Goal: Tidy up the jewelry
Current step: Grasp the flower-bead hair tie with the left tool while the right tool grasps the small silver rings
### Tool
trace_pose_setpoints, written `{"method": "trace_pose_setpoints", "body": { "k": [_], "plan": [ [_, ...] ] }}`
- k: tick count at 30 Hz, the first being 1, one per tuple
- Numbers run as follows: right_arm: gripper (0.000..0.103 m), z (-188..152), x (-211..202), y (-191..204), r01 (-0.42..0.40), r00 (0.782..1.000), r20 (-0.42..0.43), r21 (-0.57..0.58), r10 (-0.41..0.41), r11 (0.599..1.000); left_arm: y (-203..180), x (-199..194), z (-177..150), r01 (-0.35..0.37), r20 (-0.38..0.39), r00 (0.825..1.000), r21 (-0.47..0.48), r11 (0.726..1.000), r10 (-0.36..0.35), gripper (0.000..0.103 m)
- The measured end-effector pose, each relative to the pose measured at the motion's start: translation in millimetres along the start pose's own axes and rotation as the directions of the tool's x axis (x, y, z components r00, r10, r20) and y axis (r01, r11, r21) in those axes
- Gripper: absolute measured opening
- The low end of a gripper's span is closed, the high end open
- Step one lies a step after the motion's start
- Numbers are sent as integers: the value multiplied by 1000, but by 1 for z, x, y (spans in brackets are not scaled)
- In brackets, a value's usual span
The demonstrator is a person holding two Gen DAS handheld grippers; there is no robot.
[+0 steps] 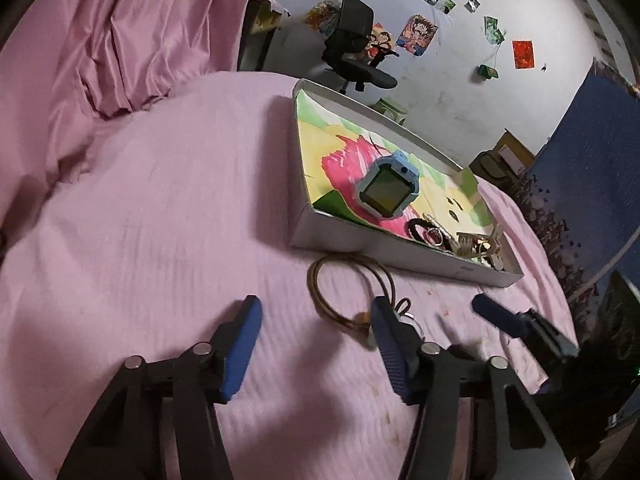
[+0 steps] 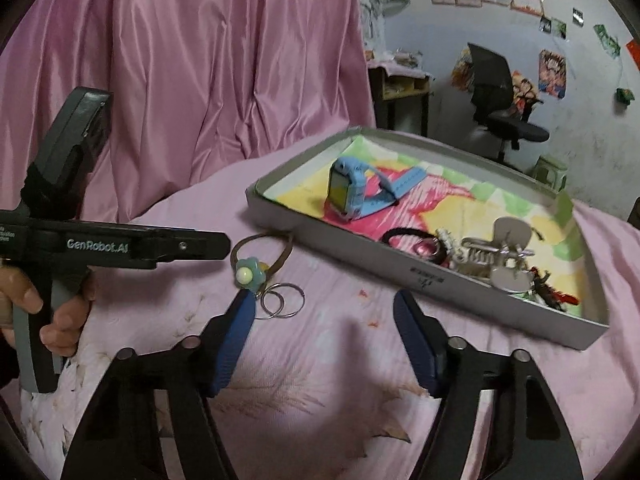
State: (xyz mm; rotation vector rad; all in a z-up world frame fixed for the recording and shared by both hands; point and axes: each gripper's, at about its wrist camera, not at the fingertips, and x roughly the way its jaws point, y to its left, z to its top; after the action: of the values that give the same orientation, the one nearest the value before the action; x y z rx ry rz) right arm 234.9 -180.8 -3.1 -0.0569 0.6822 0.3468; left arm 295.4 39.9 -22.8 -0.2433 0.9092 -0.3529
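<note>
- Nearest, the left gripper (image 1: 316,318) hangs low over the pink bedsheet (image 1: 160,240), its blue pads spread apart with only cloth between them.
- The right gripper (image 2: 324,312) hovers alongside, also spread and gripping nothing; its left pad (image 2: 236,328) sits just beside two joined metal rings (image 2: 280,300) lying on the sheet.
- A hand (image 2: 44,312) wraps the handle of the left gripper, seen from the right wrist view.
- The sheet is crumpled, with faint leaf prints and small reddish marks near the grippers.
- Just past the pads lies a brown cord bracelet (image 2: 264,248) with a pale green flower charm (image 2: 248,274), on the bed, outside the box and close to its near wall.
- Beyond it sits a shallow grey cardboard box (image 2: 360,256) lined with bright pink, yellow and green paper.
- In the box, a blue child's watch (image 2: 348,190) stands toward one end; at the other end are a black hair tie (image 2: 404,236), a pink ring (image 2: 428,248) and a tangle of silver and red pieces (image 2: 500,264) I cannot sort out.
- Behind the bed hangs a glossy pink curtain (image 2: 200,60).
- Farther off stand a black office chair (image 2: 500,96) and a cluttered small desk (image 2: 400,84).
- The white back wall (image 1: 460,72) is scuffed and dotted with posters and cards.
</note>
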Motion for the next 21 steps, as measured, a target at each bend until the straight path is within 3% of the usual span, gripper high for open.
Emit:
{"method": "trace_pose_setpoints", "body": {
  "k": [7, 15, 21],
  "plan": [
    [58, -2, 18, 1, -49, 997, -54, 11, 50, 999, 0, 19, 7, 42, -53, 998, -15, 999, -43, 28],
    [58, -3, 30, 6, -80, 992, -94, 1, 80, 997, 9, 33, 11, 75, -85, 993, -71, 995, -80, 11],
    [55, -4, 37, 12, -96, 989, -114, -14, 94, 995, 15, 34, 9, 82, -78, 993, -100, 992, -89, 6]
  ]
}}
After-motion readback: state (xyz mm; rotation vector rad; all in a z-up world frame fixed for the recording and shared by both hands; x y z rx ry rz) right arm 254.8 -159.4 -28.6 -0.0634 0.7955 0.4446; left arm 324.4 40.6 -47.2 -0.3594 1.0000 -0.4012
